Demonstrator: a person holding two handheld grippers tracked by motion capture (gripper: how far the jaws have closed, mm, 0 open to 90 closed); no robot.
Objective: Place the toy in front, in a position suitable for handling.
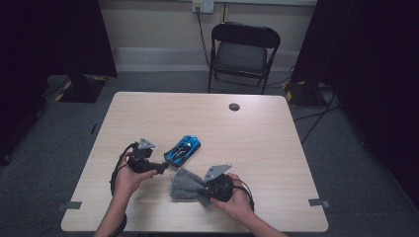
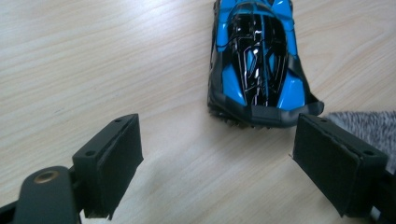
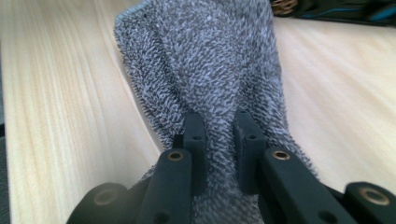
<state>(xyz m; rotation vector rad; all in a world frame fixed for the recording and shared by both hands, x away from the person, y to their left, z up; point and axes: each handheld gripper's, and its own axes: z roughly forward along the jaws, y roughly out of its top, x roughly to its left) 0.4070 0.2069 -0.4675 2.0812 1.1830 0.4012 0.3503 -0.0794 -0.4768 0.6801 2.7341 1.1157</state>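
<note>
On the near half of the wooden table [image 1: 257, 133], the grey terry cloth [image 1: 187, 185] lies bunched just in front of the right gripper [image 1: 205, 193], touching or nearly touching the rear of the blue toy car [image 1: 183, 149]. Right gripper's jaws are pressed together on a fold of the cloth [image 3: 205, 84]; pile bulges up between and around the pads [image 3: 195, 135], so the pinch looks solid. Left gripper [image 1: 161, 168] has jaws spread wide with nothing between them, aimed at the car's tail [image 2: 254, 60], not touching it.

Handling, my read:
- Cloth: soft, light, limp. Won't hold shape; whatever isn't pinched will drape and drag. Fluffy pile grips the pads well, low slip risk. Current hold is near one edge, so lifting will let the rest hang.
- Car: rigid plastic-looking shell, glossy, likely light, and it sits on wheels, so a push from the cloth could roll it. Best grab is across the body sides, mid-length, jaws square to the flanks. Avoid the thin rear wing edge.
</note>
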